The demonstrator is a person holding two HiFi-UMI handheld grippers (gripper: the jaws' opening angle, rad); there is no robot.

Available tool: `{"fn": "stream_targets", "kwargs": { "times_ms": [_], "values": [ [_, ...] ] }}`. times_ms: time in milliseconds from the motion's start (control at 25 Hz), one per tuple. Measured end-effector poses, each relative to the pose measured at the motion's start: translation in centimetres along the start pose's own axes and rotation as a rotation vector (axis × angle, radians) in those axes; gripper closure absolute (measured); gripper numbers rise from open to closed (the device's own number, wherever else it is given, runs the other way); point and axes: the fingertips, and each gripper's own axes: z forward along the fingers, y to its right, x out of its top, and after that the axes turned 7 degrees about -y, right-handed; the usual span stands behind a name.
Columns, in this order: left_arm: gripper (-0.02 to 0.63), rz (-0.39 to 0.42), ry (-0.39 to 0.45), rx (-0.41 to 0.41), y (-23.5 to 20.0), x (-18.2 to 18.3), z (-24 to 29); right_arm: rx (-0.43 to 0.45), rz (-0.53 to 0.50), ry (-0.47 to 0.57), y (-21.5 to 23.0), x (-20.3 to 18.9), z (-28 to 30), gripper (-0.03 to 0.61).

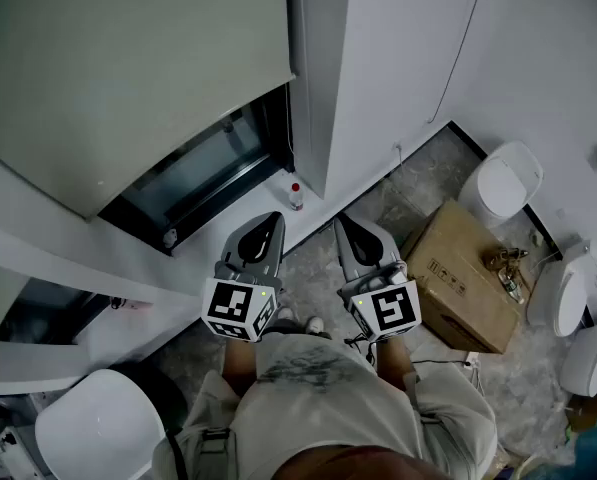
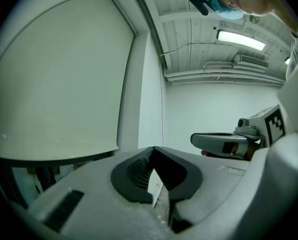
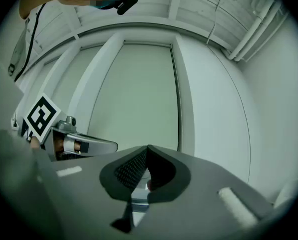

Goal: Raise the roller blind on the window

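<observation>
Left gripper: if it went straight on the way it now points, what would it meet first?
Most likely the white window frame upright, just right of the roller blind. The left gripper, jaws together, aims at it with nothing in between. Depth is unclear.

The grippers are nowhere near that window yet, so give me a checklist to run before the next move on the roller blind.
1. Left gripper shut and empty: ok.
2. Right gripper shut and empty: ok.
3. Grippers in touch with the roller blind: not ok; both are held back from it.
4. Blind raised: not ok; it covers most of the window, and only a bottom strip of glass shows.
5. Pull cord or chain located: cannot tell.
6. Red-capped bottle below the window apart from both grippers: ok.
</observation>
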Motion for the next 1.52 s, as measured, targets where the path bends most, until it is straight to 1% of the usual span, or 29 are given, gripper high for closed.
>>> {"fn": "stream_targets", "kwargs": {
  "times_ms": [160, 280, 560, 680, 960, 1120, 1240, 1360, 1440, 1520],
  "values": [
    [0.607, -0.002, -0.005, 0.002, 0.3, -0.2, 0.6, -0.017, 0.0, 0.0, 1.7, -0.9, 0.0, 0.571],
    [0.607, 0.001, -0.005, 0.004, 0.4, -0.1, 1.0, -0.021, 0.022, -0.025, 2.3, -1.3, 0.1, 0.571],
    [0.607, 0.01, -0.003, 0.006, 0.3, 0.3, 2.4, -0.023, 0.04, -0.008, 3.6, -1.6, 1.0, 0.568],
    [0.607, 0.005, -0.007, 0.009, -0.3, 0.2, 3.1, -0.012, 0.031, -0.006, 4.0, -1.8, 2.0, 0.568],
    [0.607, -0.016, -0.013, -0.001, -3.5, 0.3, 6.1, -0.037, 0.0, -0.047, 5.4, -2.2, 6.1, 0.568],
    [0.607, -0.003, -0.007, -0.02, -6.0, 0.7, 8.4, -0.051, -0.013, -0.002, 6.2, -1.7, 9.5, 0.568],
    [0.607, -0.004, -0.004, -0.032, -7.7, 1.1, 9.7, -0.07, -0.014, -0.042, 6.9, -2.0, 11.4, 0.568],
    [0.607, -0.007, -0.002, -0.046, -8.9, 1.7, 10.9, -0.076, -0.017, -0.025, 7.4, -1.3, 13.1, 0.568],
    [0.607, -0.016, 0.001, -0.055, -10.1, 1.8, 11.7, -0.091, -0.019, -0.062, 7.8, -1.7, 14.4, 0.568],
    [0.607, -0.023, 0.002, -0.063, -11.4, 1.8, 12.3, -0.104, -0.017, -0.075, 7.8, -2.0, 15.7, 0.568]
  ]
}}
